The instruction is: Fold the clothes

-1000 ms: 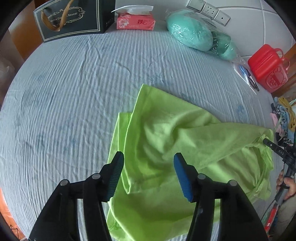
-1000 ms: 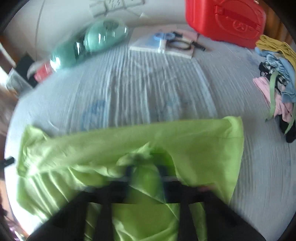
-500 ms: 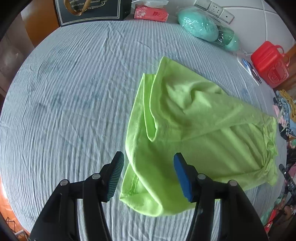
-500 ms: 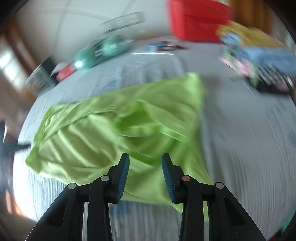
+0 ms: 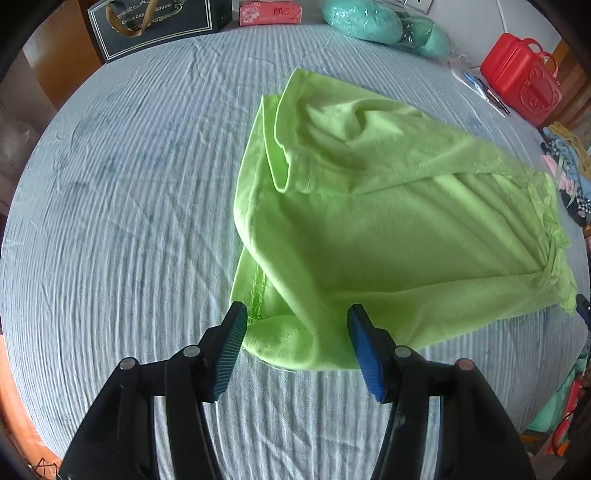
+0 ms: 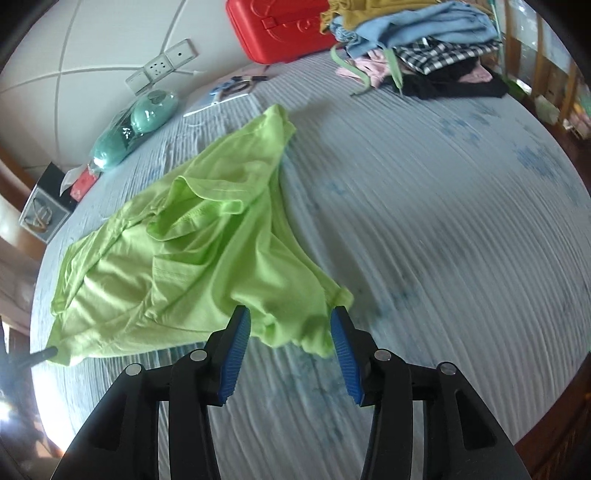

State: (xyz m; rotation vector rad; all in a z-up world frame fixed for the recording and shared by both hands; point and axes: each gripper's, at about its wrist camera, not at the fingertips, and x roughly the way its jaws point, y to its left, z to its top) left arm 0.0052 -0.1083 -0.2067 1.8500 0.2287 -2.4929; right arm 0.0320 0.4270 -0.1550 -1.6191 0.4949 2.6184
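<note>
Lime-green shirt [image 5: 388, 221] now lies loosely doubled on the striped bedsheet [image 5: 129, 203]; I've let it go. A second ago my right gripper [image 6: 291, 334] pinched it; now it and the left gripper [image 5: 297, 334] hover spread at its near edge. First fold down, rumpled.

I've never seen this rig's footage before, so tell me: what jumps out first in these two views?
The lime-green garment grabs the eye, lying rumpled and partly folded mid-bed on the pale blue striped sheet. Next, the open jaws of the left gripper and right gripper frame its near edges without holding it. Behind, a red case sits by the wall beside a pile of clothes.
</note>
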